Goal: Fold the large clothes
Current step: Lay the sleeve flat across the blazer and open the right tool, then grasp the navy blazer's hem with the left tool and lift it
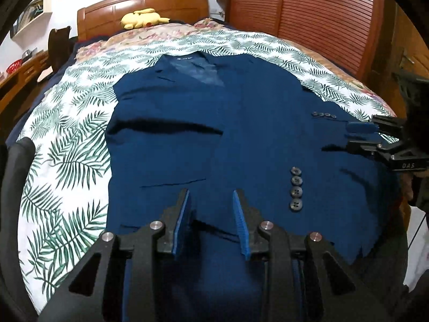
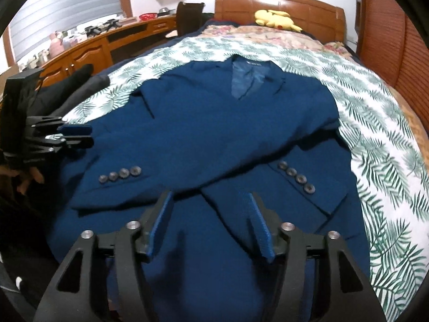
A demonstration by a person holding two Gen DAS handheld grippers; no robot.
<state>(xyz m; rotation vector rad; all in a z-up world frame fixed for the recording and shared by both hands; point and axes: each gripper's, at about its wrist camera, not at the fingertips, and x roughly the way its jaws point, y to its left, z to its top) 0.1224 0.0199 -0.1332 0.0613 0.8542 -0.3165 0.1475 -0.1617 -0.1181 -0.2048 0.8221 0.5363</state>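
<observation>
A dark blue suit jacket (image 1: pixel 241 123) (image 2: pixel 214 123) lies face up on the bed, collar toward the headboard, both sleeves folded across the front so that the cuffs cross. One cuff's buttons (image 1: pixel 295 187) (image 2: pixel 296 175) sit near the hem and the other cuff's buttons (image 2: pixel 120 175) lie to the left. My left gripper (image 1: pixel 213 209) (image 2: pixel 83 135) hovers open over the jacket's lower part, with cloth below the pads and none pinched. My right gripper (image 2: pixel 211 209) (image 1: pixel 356 135) stands wide open just above the crossed sleeves, nothing between its fingers.
The jacket rests on a white leaf-print bed cover (image 1: pixel 67 147) (image 2: pixel 388 161). A yellow plush toy (image 1: pixel 142 18) (image 2: pixel 276 17) lies by the wooden headboard (image 1: pixel 144 8). A cluttered wooden desk (image 2: pixel 80 51) runs along the left of the bed, and a slatted wardrobe (image 1: pixel 308 13) stands on the right.
</observation>
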